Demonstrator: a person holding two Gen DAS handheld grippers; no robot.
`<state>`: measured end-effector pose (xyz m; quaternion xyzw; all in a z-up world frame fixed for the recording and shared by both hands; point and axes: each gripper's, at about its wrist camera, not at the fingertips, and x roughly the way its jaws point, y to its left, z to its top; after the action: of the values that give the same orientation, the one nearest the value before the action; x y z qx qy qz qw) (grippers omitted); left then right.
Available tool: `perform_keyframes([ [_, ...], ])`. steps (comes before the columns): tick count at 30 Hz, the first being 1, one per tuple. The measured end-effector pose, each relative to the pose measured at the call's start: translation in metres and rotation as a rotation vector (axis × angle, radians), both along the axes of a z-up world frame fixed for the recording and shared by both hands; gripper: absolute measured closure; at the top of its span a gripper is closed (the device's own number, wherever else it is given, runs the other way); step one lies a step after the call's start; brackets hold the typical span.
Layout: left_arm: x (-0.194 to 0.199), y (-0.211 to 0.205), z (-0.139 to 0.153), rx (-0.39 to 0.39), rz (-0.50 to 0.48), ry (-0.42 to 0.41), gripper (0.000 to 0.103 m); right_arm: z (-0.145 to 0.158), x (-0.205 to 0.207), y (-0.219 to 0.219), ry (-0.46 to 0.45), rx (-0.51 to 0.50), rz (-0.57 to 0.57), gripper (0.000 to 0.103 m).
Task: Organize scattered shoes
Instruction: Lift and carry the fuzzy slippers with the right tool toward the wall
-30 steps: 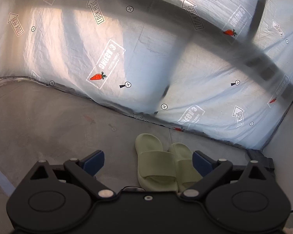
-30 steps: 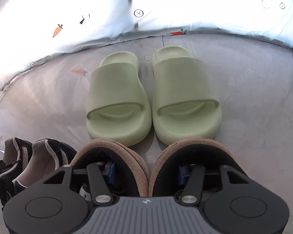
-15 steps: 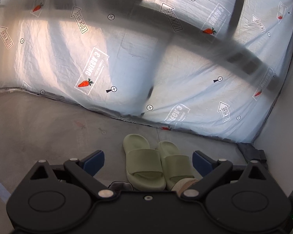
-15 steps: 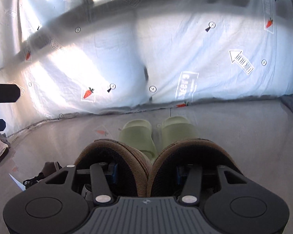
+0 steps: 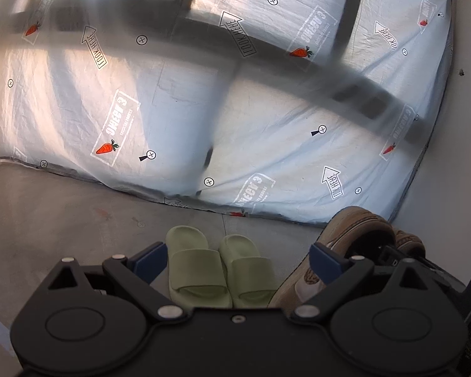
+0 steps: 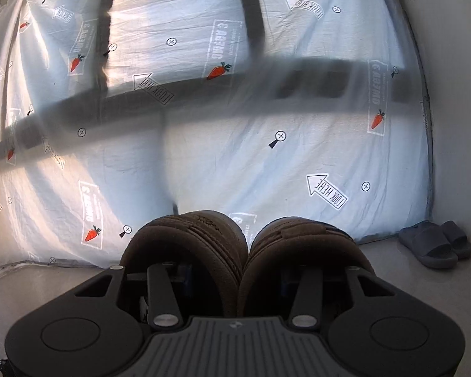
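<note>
The right gripper (image 6: 237, 279) has both brown shoes (image 6: 241, 251) pinched together, one finger tucked inside each, holding them up in front of the printed curtain (image 6: 235, 144). The left gripper (image 5: 237, 259) is spread wide with nothing in it, hanging over the green slides (image 5: 219, 270), which sit side by side on the floor near the curtain. The grey slides (image 6: 436, 246) are parked at the curtain's right end.
</note>
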<state>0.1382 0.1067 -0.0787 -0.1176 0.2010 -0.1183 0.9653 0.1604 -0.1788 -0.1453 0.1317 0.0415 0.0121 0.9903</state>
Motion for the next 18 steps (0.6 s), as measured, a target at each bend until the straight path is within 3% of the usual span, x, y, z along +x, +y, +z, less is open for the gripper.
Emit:
perform_keyframes([
  [8, 0.008, -0.061, 0.004, -0.037, -0.019, 0.000, 0.005, 0.020, -0.016, -0.102, -0.035, -0.037, -0.139, 0.055],
  [18, 0.017, -0.197, 0.004, -0.032, -0.158, 0.024, 0.005, -0.008, -0.068, -0.264, 0.044, -0.085, -0.362, 0.055],
])
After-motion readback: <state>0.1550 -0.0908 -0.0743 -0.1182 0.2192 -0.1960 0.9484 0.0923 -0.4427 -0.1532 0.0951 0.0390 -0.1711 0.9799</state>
